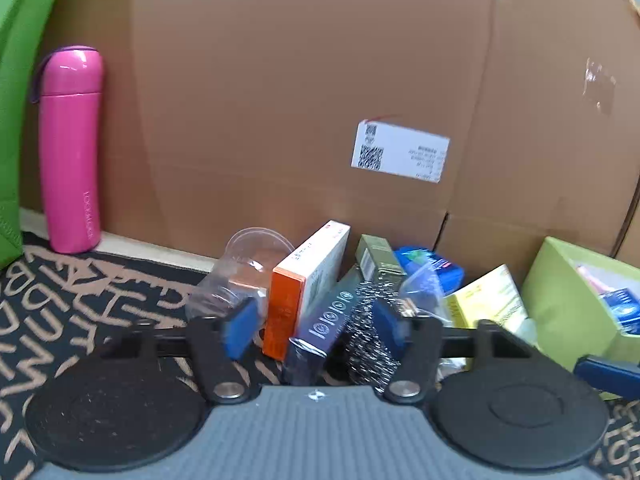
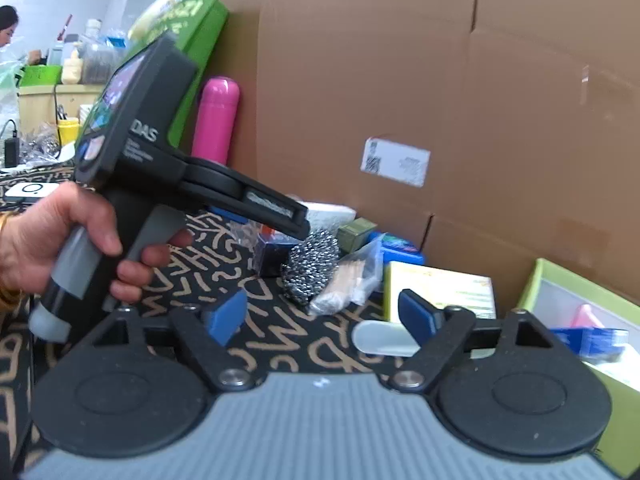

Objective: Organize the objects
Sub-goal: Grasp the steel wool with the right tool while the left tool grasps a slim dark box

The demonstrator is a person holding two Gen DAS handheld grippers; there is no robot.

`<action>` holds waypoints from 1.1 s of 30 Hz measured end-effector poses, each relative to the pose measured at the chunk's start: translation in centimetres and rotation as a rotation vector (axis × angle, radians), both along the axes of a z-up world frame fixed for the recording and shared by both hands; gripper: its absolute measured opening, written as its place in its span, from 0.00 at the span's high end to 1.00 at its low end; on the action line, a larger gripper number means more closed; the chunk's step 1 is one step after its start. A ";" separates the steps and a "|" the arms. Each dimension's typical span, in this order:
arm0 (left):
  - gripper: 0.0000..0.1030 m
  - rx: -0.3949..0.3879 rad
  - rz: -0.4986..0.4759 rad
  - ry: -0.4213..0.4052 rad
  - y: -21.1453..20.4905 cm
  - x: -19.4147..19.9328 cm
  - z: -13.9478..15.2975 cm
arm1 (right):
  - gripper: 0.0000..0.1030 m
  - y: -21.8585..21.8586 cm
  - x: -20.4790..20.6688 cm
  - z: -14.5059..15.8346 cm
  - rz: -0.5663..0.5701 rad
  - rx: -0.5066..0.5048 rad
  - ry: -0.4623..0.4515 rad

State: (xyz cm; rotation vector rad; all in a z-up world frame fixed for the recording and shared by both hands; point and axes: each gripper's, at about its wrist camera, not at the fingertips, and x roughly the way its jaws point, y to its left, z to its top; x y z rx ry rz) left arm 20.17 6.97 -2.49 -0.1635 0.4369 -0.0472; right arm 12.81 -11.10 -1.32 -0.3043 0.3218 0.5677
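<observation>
Blue pads of the left gripper point(image 1: 312, 328) straddle three things: an orange-and-white box point(image 1: 296, 292), a dark purple box point(image 1: 320, 328) and a steel-wool scourer point(image 1: 370, 332). Pads appear clear of all three, so jaws parted, nothing grasped. From the right wrist view a person's hand point(image 2: 76, 240) holds this tool by its pistol grip.

Right gripper point(image 2: 326, 318) gapes over the letter-patterned mat point(image 2: 280, 344); nothing between its pads. A translucent white piece point(image 2: 380, 338) lies just beside its right finger.

Clutter sits against a cardboard wall point(image 1: 300, 80): clear plastic cup point(image 1: 244, 264) tipped over, olive box point(image 1: 378, 256), blue packet point(image 1: 436, 266), yellow box point(image 1: 488, 296). Lime-green bin point(image 1: 560, 300) at far right. Pink flask point(image 1: 70, 148) upright, well apart at left.
</observation>
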 end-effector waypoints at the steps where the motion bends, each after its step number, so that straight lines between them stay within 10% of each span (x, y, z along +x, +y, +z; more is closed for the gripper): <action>1: 0.49 -0.020 -0.004 0.005 0.3 0.3 -0.4 | 0.28 0.6 0.8 0.0 -0.007 -0.006 0.008; 9: 0.44 -0.187 -0.016 0.051 3.6 0.9 -1.8 | 0.34 5.4 7.0 -1.7 -0.014 -0.099 0.065; 12: 0.52 -0.189 -0.031 0.081 3.6 1.3 -2.1 | 0.63 6.8 8.9 -3.2 -0.015 -0.158 0.103; 25: 0.75 -0.113 -0.222 0.239 -0.6 -0.8 -1.3 | 0.61 -2.8 1.7 -2.0 0.022 -0.004 0.260; 33: 0.29 -0.111 -0.041 0.131 -1.0 -0.9 -1.9 | 0.40 -3.8 2.3 -1.9 -0.046 0.053 0.245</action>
